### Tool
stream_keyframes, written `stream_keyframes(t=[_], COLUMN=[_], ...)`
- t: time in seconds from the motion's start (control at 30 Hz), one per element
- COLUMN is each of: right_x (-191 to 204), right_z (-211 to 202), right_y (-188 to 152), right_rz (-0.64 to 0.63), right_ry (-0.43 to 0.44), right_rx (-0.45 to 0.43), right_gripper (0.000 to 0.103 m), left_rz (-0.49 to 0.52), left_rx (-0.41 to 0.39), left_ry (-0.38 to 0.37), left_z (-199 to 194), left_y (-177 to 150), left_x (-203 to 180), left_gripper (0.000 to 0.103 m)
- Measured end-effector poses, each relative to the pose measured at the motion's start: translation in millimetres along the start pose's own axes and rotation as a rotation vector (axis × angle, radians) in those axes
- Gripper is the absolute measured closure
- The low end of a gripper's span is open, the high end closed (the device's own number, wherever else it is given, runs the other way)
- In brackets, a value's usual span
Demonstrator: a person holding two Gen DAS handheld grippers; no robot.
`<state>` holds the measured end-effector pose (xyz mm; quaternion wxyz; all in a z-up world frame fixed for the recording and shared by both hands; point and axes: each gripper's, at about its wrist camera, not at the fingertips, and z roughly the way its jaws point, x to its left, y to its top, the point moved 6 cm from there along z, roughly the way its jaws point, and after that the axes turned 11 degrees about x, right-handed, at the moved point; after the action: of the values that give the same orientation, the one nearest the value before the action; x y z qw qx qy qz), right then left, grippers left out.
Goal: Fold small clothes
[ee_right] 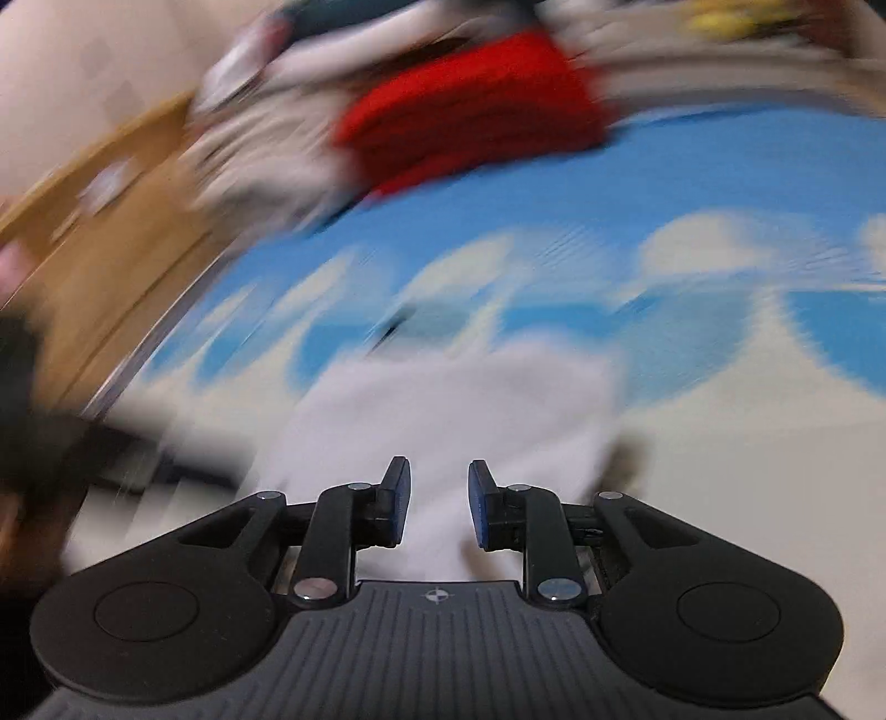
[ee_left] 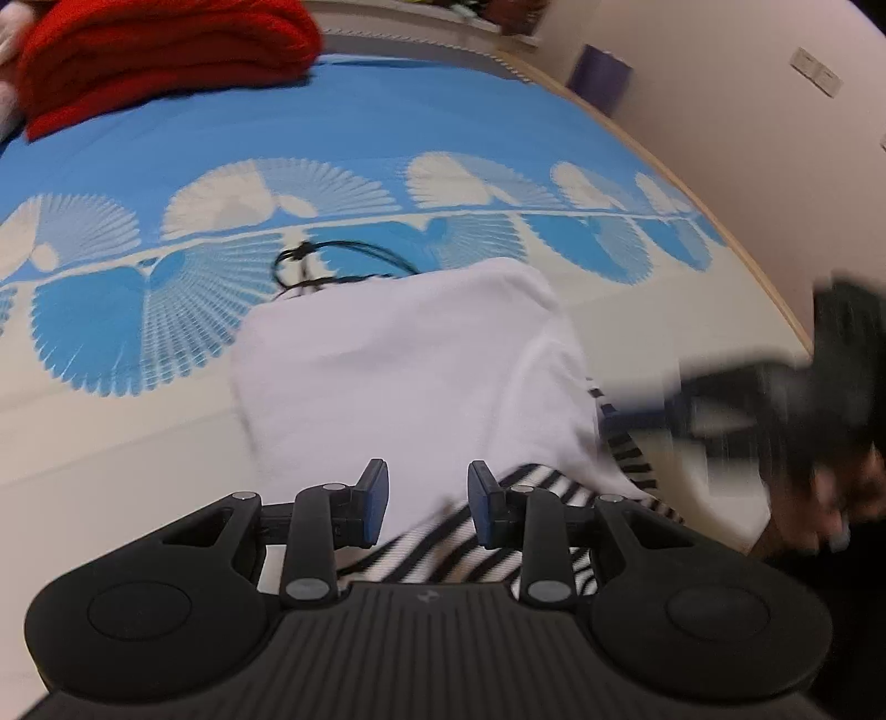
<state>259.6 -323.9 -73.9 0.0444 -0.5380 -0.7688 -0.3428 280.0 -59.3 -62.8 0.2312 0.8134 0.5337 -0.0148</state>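
Your white garment is soft matt cloth; beyond it, the red knit looks ribbed; your fingers carry matt blue pads.

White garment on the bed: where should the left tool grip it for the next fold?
Probably the near hem of the white garment, approached low from the near side: that edge lies just ahead of the open left tool, over striped fabric.

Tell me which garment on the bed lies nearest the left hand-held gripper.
The black-and-white striped garment, directly under its fingers; the white cloth lies beyond, the red knit farthest.
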Motion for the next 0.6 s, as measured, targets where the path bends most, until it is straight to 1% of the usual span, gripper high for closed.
stream_keyframes(t=[0.03,0.07,0.1,0.13,0.17,0.2,0.23,0.27,0.33,0.37,0.4,0.43,0.47,0.5,0.53,0.57,0.6], right_x=[7.1,10.1,7.8,2.1,-1.4,-1.9,-4.0,-6.7,-7.8,-4.7,-0.3,4.0,5.8,4.5,1.6,-1.8,-7.3], right_z=[10.2,24.3,38.5,50.8,54.5,51.6,46.4,40.4,26.4,15.5,6.3,0.0,-1.1,4.0,14.6,25.4,34.6], right_y=[-14.5,-32.3,-49.8,-66.4,-74.6,-73.5,-69.8,-66.7,-64.3,-63.7,-62.5,-61.6,-64.3,-69.2,-79.4,-93.5,-105.9], right_rz=[-0.057,-0.113,-0.151,-0.180,-0.193,-0.173,-0.136,-0.100,-0.066,-0.054,-0.043,-0.033,-0.028,-0.036,-0.056,-0.082,-0.095], right_ry=[0.013,-0.019,-0.070,-0.132,-0.157,-0.141,-0.120,-0.117,-0.160,-0.155,-0.121,-0.091,-0.089,-0.115,-0.175,-0.255,-0.323], right_rx=[0.084,0.186,0.283,0.359,0.370,0.355,0.340,0.326,0.290,0.254,0.219,0.193,0.192,0.219,0.276,0.347,0.411], right_gripper=[0.079,0.079,0.080,0.080,0.080,0.080,0.080,0.080,0.077,0.077,0.077,0.077,0.077,0.077,0.077,0.077,0.077], left_rz=[-0.015,-0.025,-0.033,-0.023,-0.001,0.025,0.029,0.014,0.013,0.036,0.066,0.087,0.113,0.152,0.214,0.251,0.240], left_rx=[0.020,0.053,0.112,0.161,0.175,0.167,0.154,0.139,0.089,0.071,0.070,0.095,0.179,0.246,0.268,0.251,0.223], left_ry=[0.000,0.007,0.043,0.088,0.134,0.168,0.175,0.174,0.140,0.131,0.125,0.115,0.113,0.159,0.225,0.258,0.263], left_z=[6.7,16.8,34.0,49.5,58.0,59.6,55.7,48.3,26.4,18.0,13.7,18.0,33.9,47.9,57.0,55.4,46.6], left_y=[-0.2,-1.5,-5.9,-10.3,-12.6,-13.2,-12.4,-11.6,-13.3,-17.0,-22.8,-30.4,-44.1,-56.9,-66.3,-69.1,-67.3], left_x=[3.4,6.2,10.5,13.5,13.2,10.4,7.8,6.2,-0.8,-6.5,-12.0,-16.7,-18.0,-17.1,-18.1,-22.5,-26.6], left_gripper=[0.069,0.070,0.070,0.070,0.070,0.070,0.070,0.070,0.070,0.070,0.070,0.070,0.069,0.063,0.062,0.061,0.061])
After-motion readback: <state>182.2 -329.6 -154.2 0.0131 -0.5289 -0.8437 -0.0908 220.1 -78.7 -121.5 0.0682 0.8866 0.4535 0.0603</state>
